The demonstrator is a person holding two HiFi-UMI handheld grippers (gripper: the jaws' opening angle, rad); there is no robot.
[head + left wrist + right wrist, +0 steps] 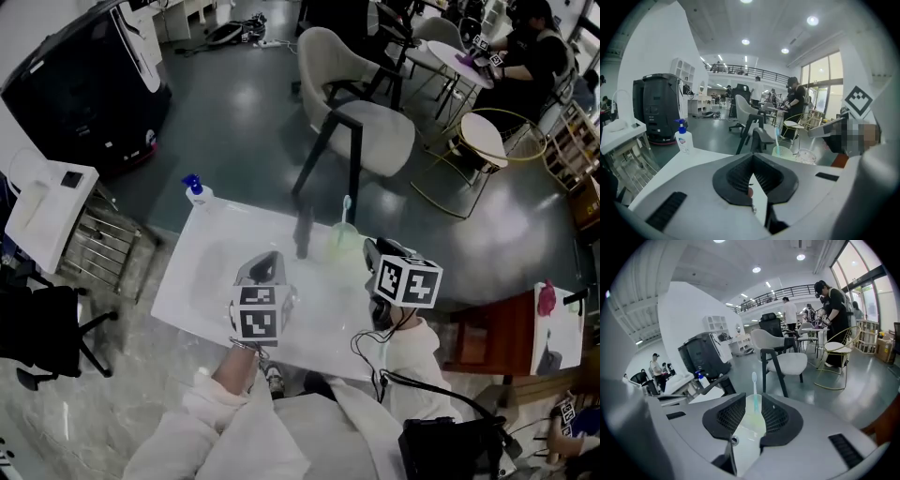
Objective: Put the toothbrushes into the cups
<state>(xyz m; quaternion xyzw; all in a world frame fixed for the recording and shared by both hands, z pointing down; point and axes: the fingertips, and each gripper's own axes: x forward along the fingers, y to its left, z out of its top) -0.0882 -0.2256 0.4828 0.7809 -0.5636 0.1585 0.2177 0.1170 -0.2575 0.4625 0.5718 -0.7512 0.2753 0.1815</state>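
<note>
White table (202, 281): it carries the cups, and a blue-topped pump bottle (196, 191) stands at its far left corner.
Green cup (343, 241): pale and translucent, upright near the table's far edge, just ahead of my right tongs.
Toothbrush (346, 208): light-coloured, standing in the green cup with its head up and clear of the rim.
Clear cup (806, 156): in the left gripper view it sits just beside the green cup, on that cup's right. I cannot tell whether anything is in it.
Left tongs (752, 164): jaws spread, gripping nothing I can make out. They hover over the middle of the table, left of the green cup and apart from it.
Right tongs (753, 401): jaws parted. The green cup and its toothbrush are framed in the gap, but I cannot tell whether the pads touch the cup.
Dark object (302, 232): upright on the table just left of the green cup. I cannot tell what it is.
</note>
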